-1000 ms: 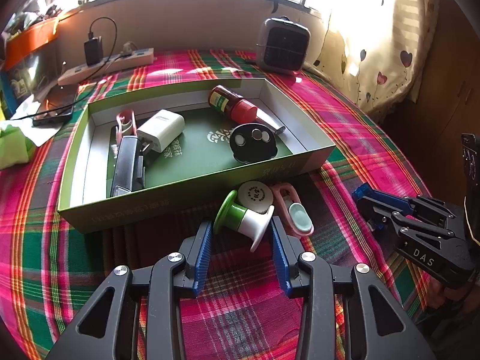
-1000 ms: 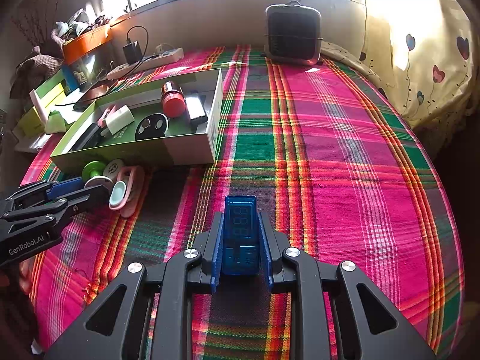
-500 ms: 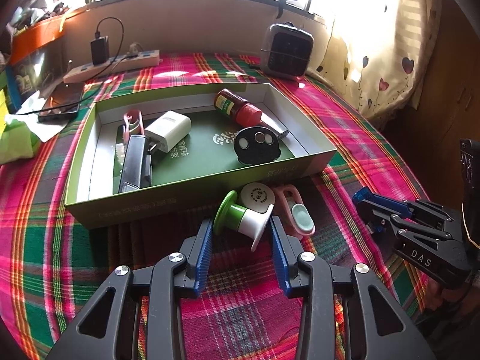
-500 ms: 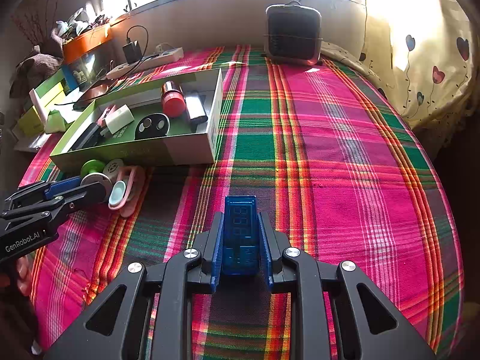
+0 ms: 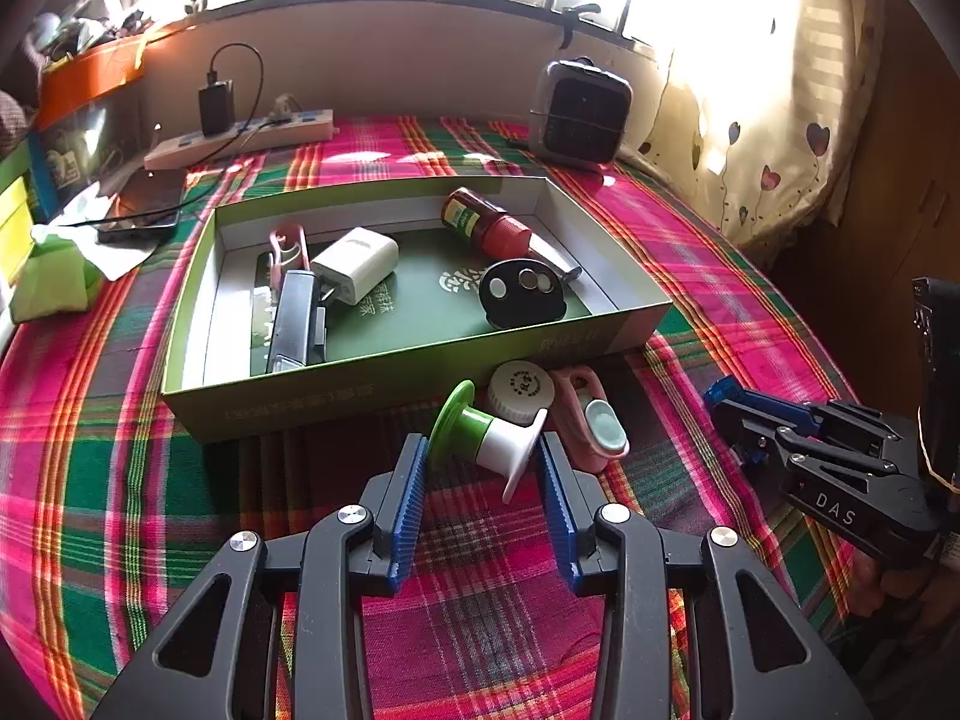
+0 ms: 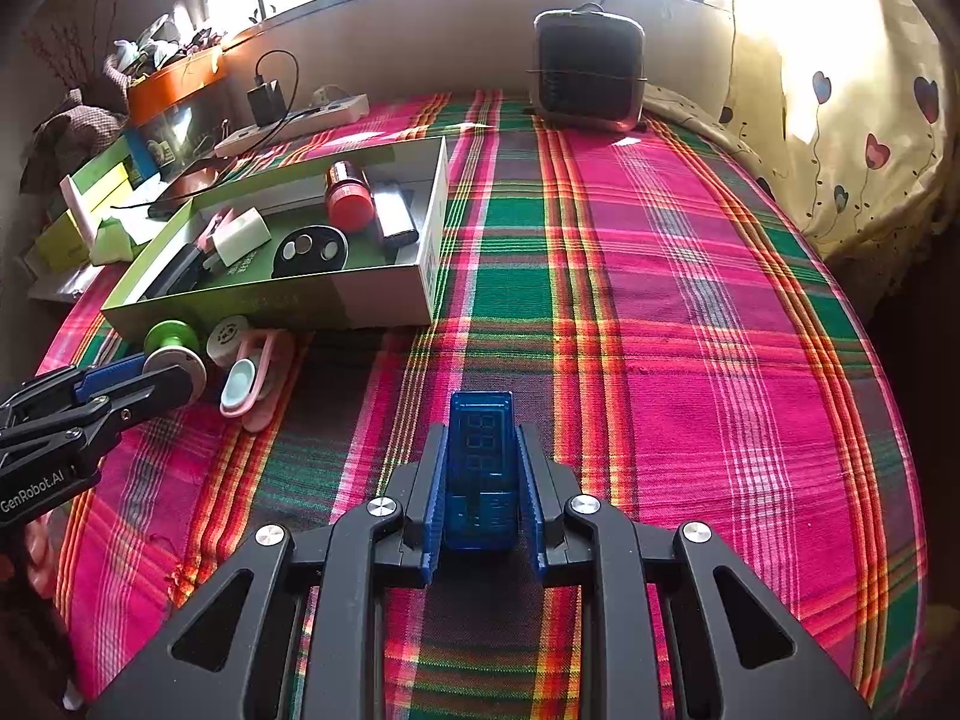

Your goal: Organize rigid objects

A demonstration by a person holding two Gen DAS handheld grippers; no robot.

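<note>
My left gripper (image 5: 483, 450) holds a green and white spool (image 5: 487, 440) between its blue pads, just above the plaid cloth in front of the green box (image 5: 414, 384). My right gripper (image 6: 480, 450) is shut on a blue translucent digital device (image 6: 482, 456) over the cloth, right of the box. A white round cap (image 5: 519, 387) and a pink clip (image 5: 591, 420) lie next to the spool. The box holds a red bottle (image 5: 489, 227), a white charger (image 5: 355, 264), a black round piece (image 5: 523, 294), a black stapler (image 5: 295, 321) and a pink clip (image 5: 288, 243).
A small grey heater (image 6: 588, 75) stands at the back by the wall. A white power strip (image 5: 240, 138) with a black plug and a phone (image 5: 141, 207) lie at the back left. Green boxes (image 6: 90, 198) sit at the left edge. A curtain (image 6: 852, 90) hangs at right.
The left gripper with the spool has shifted slightly, so the box looks a little farther and more to the right. The right gripper has kept its hold and stayed nearly still.
</note>
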